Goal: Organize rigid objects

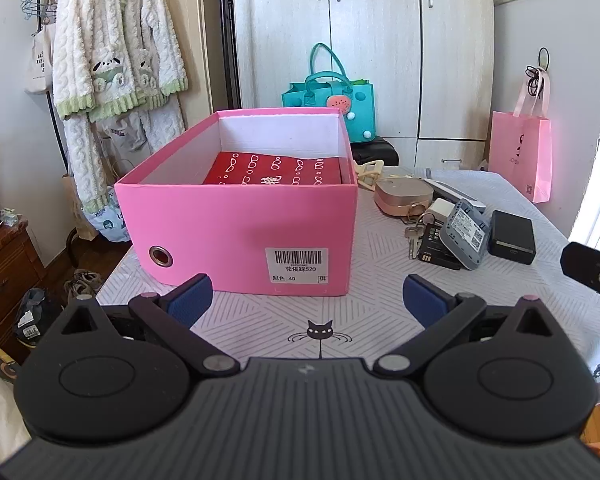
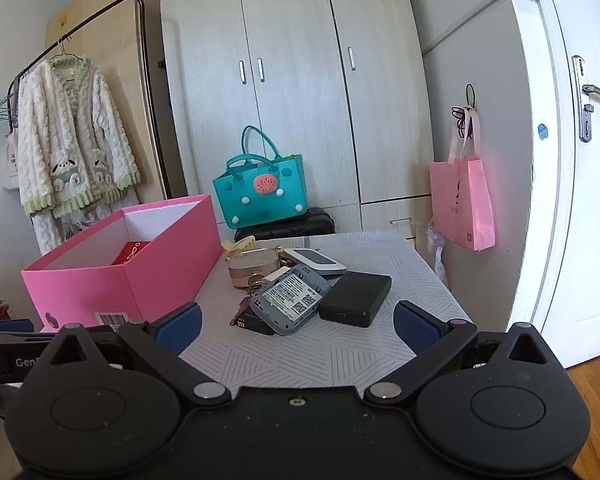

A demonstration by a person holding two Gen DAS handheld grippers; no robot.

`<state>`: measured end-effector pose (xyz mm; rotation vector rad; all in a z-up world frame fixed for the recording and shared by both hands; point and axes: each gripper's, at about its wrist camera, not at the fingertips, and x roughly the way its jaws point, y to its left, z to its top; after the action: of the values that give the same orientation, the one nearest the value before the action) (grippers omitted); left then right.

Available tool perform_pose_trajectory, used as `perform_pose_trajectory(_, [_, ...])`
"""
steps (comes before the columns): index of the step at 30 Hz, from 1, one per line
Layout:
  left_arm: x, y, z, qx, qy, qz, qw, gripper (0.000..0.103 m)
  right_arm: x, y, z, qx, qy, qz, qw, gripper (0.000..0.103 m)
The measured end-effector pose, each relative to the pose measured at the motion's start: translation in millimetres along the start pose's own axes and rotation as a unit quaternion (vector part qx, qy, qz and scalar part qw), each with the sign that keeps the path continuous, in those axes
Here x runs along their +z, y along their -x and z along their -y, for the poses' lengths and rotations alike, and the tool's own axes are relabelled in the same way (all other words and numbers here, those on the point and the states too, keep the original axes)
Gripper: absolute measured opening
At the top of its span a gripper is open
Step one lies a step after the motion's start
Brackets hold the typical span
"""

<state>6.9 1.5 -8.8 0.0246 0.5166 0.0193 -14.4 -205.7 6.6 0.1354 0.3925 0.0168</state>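
The table (image 1: 380,312), under a pale patterned cloth, stood before a wardrobe (image 2: 292,80). At left sat the open pink box (image 1: 240,232), a red box (image 1: 276,172) inside. To its right lay the clutter: keys (image 1: 413,236), grey router (image 2: 290,298), black drive (image 2: 356,294). Left gripper (image 1: 306,300) and right gripper (image 2: 298,326) both stood wide, holding nothing, at the near edge.

Pink box (image 1: 236,236), red white-patterned packet (image 1: 276,172) inside, pale line-patterned tablecloth (image 1: 372,312), blue-grey device (image 2: 290,298).
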Motion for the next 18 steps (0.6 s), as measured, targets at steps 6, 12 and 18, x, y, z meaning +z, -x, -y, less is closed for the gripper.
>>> perform_pose_trajectory(6, [0.1, -1.3, 1.1, 0.002, -0.001, 0.001, 1.0, 0.103, -1.0, -0.2, 0.9, 0.001, 0.004, 0.0, 1.0, 0.103])
perform_pose_trajectory(12, [-3.9, -1.7, 2.2, 0.001, -0.003, 0.007, 1.0, 0.103, -4.2, -0.2, 1.4, 0.002, 0.006, 0.001, 1.0, 0.103])
perform_pose_trajectory(18, [-6.6, -0.5, 3.7, -0.005, -0.003, 0.012, 0.9999, 0.103, -5.9, -0.5, 0.1, -0.002, 0.014, 0.003, 1.0, 0.103])
